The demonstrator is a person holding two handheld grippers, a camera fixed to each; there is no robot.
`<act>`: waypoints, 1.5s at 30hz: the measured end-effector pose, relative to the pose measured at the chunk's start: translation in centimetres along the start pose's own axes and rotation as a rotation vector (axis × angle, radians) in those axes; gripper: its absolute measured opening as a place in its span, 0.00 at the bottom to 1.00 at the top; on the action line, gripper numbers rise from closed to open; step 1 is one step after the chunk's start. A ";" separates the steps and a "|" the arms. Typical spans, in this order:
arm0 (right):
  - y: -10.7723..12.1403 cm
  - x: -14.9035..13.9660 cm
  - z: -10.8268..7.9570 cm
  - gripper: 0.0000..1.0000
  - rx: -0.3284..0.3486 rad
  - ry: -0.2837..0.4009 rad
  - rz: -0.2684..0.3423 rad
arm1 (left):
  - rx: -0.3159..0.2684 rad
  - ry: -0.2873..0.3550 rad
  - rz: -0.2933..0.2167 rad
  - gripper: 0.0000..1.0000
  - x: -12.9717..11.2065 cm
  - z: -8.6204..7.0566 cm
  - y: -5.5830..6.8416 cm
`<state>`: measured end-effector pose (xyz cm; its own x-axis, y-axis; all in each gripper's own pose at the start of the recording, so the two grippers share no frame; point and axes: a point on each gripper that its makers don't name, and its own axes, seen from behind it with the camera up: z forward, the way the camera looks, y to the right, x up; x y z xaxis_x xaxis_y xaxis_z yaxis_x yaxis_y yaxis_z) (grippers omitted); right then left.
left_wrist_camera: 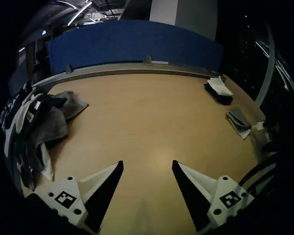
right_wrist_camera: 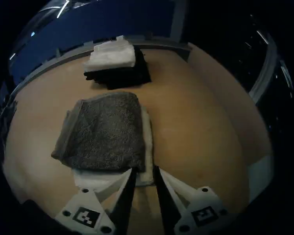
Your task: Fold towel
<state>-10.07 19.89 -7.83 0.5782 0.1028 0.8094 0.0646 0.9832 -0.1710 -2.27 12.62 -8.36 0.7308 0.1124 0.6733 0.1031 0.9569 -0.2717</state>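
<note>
While our left gripper (left_wrist_camera: 147, 166) stood wide, unfolded towels (left_wrist_camera: 53, 125) lay at its nine o'clock. Our right gripper (right_wrist_camera: 145, 172) stood narrow around a white folded towel (right_wrist_camera: 147, 137); contact unclear.

The surface (left_wrist_camera: 147, 117) is coloured light tan, with a faint wood grain, and the partition (left_wrist_camera: 135, 43) deep blue. A dark grey towel (right_wrist_camera: 104, 129) is seen over a white towel (right_wrist_camera: 147, 133). The left hand-held gripper (left_wrist_camera: 147, 166) and right hand-held gripper (right_wrist_camera: 145, 172) are white, with black inner faces and black-and-white square markers.
</note>
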 end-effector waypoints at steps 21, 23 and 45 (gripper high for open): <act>-5.0 4.6 -2.5 1.00 0.109 0.161 -0.046 | -0.006 0.010 0.001 0.92 0.4 -0.1 0.0; -6.3 5.1 -2.6 1.00 0.138 0.177 -0.062 | -0.005 0.012 0.002 0.92 0.4 -0.2 -0.1; -9.1 2.9 -0.8 1.00 0.174 0.135 -0.123 | 0.005 0.014 -0.009 0.92 0.1 -0.4 -0.9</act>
<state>-8.40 11.11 -4.38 0.6788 -0.0288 0.7338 0.0068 0.9994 0.0329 -1.99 11.66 -8.33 0.7395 0.1003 0.6657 0.1061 0.9591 -0.2624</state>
